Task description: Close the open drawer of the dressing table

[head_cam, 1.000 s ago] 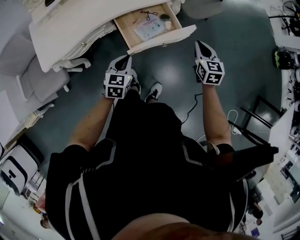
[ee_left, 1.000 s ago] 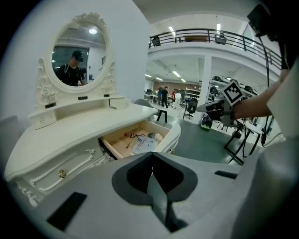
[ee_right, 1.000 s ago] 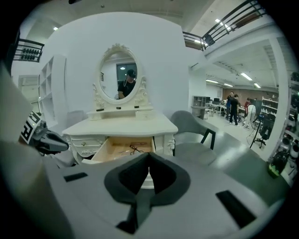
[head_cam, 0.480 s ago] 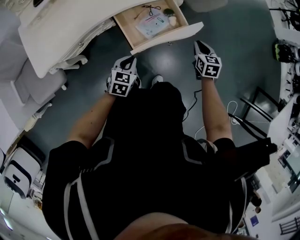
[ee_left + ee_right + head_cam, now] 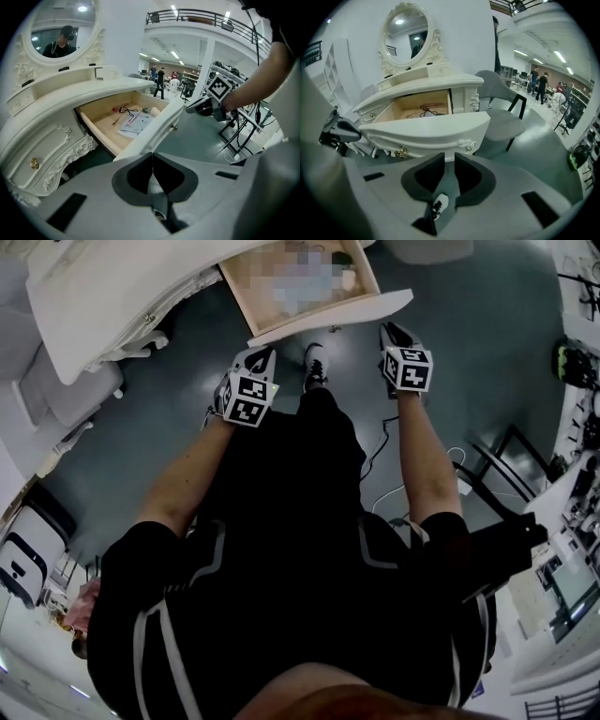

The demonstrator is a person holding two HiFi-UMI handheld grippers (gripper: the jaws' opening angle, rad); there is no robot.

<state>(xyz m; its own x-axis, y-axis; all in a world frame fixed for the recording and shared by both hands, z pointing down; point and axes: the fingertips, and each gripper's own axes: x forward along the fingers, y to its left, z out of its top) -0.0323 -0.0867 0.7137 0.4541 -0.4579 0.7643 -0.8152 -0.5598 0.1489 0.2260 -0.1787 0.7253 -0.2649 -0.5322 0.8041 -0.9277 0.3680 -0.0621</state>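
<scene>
Drawer front (image 5: pixel 330 317) lies broadside ahead: left gripper (image 5: pixel 262 356) pinched together, right gripper (image 5: pixel 389 332) slightly parted, seemingly nearer.

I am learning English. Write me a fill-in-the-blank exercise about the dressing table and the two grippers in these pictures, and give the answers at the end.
1. The drawer of the dressing table is ____.
2. The jaws of the left gripper are ____, with no gap between them.
3. The jaws of the right gripper stand slightly ____ and hold nothing.
4. An oval ____ stands on top of the dressing table.
Missing words: open; shut; apart; mirror.
</scene>
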